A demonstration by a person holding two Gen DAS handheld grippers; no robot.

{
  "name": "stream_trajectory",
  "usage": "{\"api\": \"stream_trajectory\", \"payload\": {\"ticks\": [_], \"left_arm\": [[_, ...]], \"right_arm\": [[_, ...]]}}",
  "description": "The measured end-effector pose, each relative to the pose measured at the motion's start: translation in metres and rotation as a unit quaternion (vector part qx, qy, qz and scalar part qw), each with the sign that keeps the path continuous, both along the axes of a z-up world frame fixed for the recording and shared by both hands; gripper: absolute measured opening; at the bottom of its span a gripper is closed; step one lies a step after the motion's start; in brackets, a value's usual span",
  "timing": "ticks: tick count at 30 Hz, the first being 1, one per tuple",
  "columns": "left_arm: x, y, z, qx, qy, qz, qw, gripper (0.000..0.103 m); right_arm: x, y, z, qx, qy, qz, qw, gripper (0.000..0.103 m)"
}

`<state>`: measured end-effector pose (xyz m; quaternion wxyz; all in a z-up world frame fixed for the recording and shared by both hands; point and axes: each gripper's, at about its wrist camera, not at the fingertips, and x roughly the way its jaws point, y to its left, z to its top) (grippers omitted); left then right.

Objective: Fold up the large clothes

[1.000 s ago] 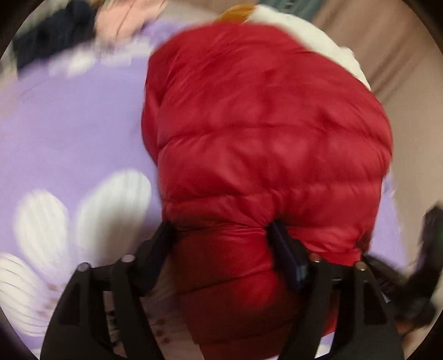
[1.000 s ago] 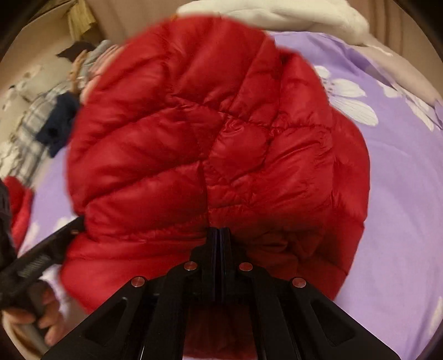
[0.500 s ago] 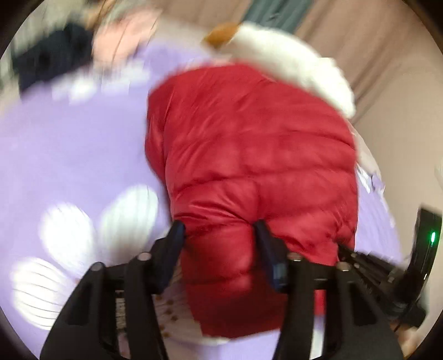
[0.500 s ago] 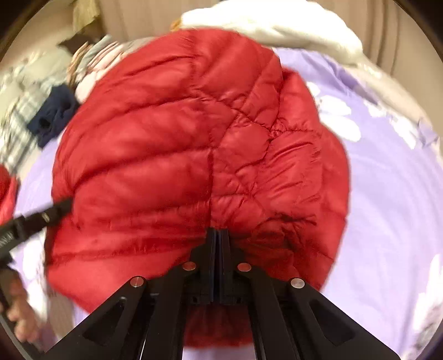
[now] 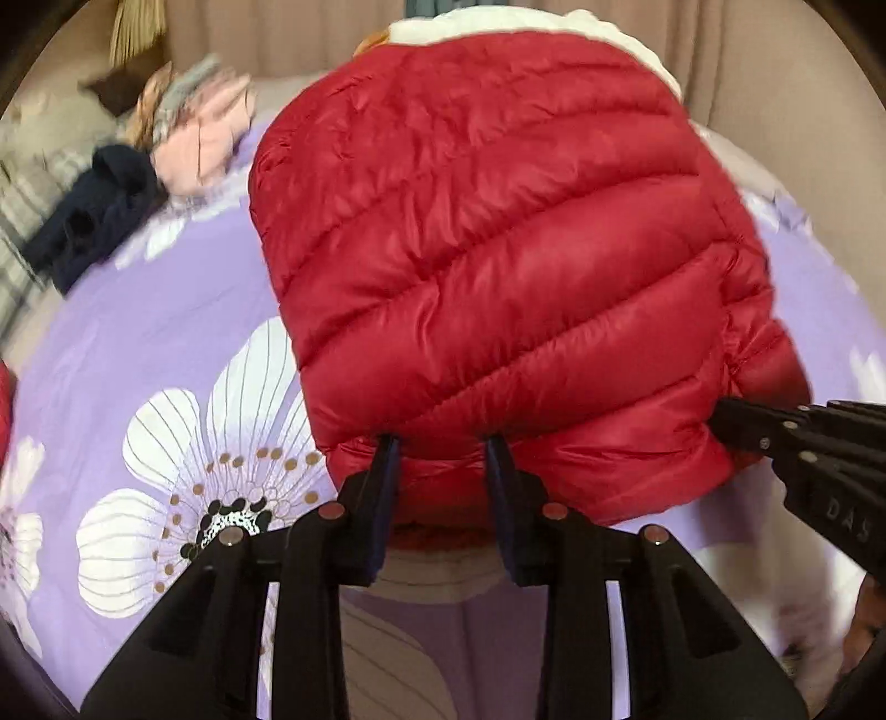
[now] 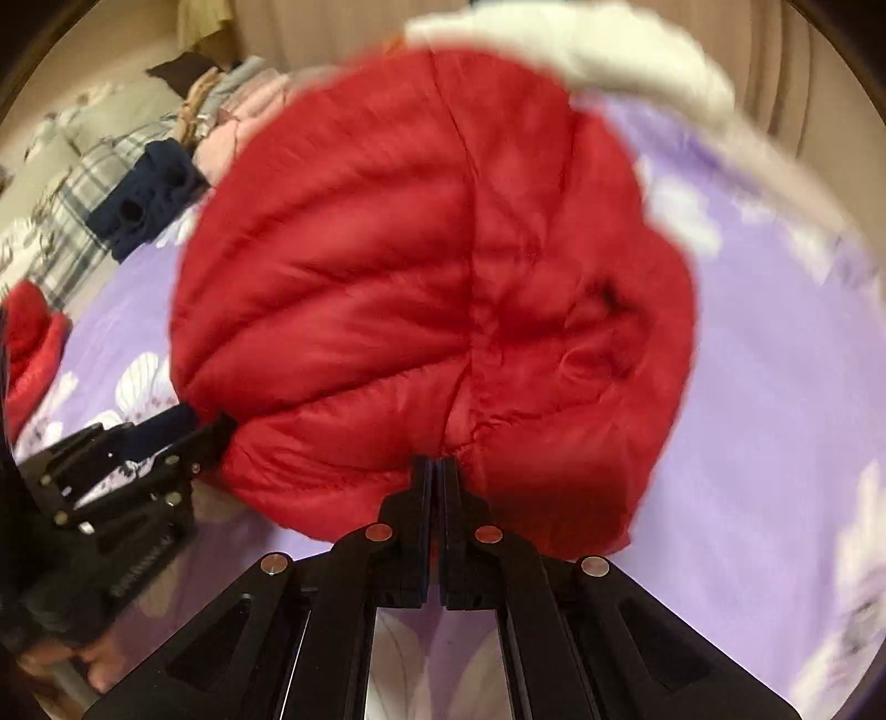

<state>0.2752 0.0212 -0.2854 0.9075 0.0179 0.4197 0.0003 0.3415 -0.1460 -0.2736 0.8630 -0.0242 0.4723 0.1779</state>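
Red quilted puffer jacket (image 5: 498,266) folded into a bundle, lying on purple floral bedsheet (image 5: 155,343). Left claw (image 5: 443,448) parted moderately, fingers straddling near hem of jacket, low and level, pointing forward. Right claw (image 6: 436,465) closed tight, pinching jacket's near edge at a seam. Letters "DAS" readable on right claw body in left view. Pile of clothes (image 5: 138,166) at far left corner of bed, white bedding (image 6: 581,50) behind jacket. Bare sheet right of jacket.
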Motion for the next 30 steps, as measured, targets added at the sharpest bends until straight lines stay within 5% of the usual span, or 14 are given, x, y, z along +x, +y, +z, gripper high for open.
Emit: {"api": "stream_trajectory", "payload": {"ticks": [5,14,22,27,30], "left_arm": [[0.001,-0.004,-0.002,0.004,-0.004,0.012,0.9999,0.033],[-0.008,-0.006,-0.007,0.006,-0.016,0.007,0.9998,0.033],[-0.01,-0.003,-0.004,-0.008,-0.023,0.011,0.9996,0.033],[-0.019,-0.001,0.022,-0.016,-0.011,0.027,0.9995,0.033],[-0.038,-0.005,0.061,-0.014,-0.052,0.018,0.9984,0.033]], "right_arm": [[0.009,-0.013,-0.018,0.049,0.006,-0.017,0.999,0.0],[0.001,0.001,-0.02,0.014,-0.029,-0.001,0.999,0.0],[-0.02,0.003,-0.021,0.031,-0.031,-0.007,0.999,0.0],[-0.031,-0.008,-0.003,0.048,-0.014,-0.039,0.998,0.0],[-0.054,-0.012,0.036,0.033,-0.066,-0.037,0.997,0.0]]}}
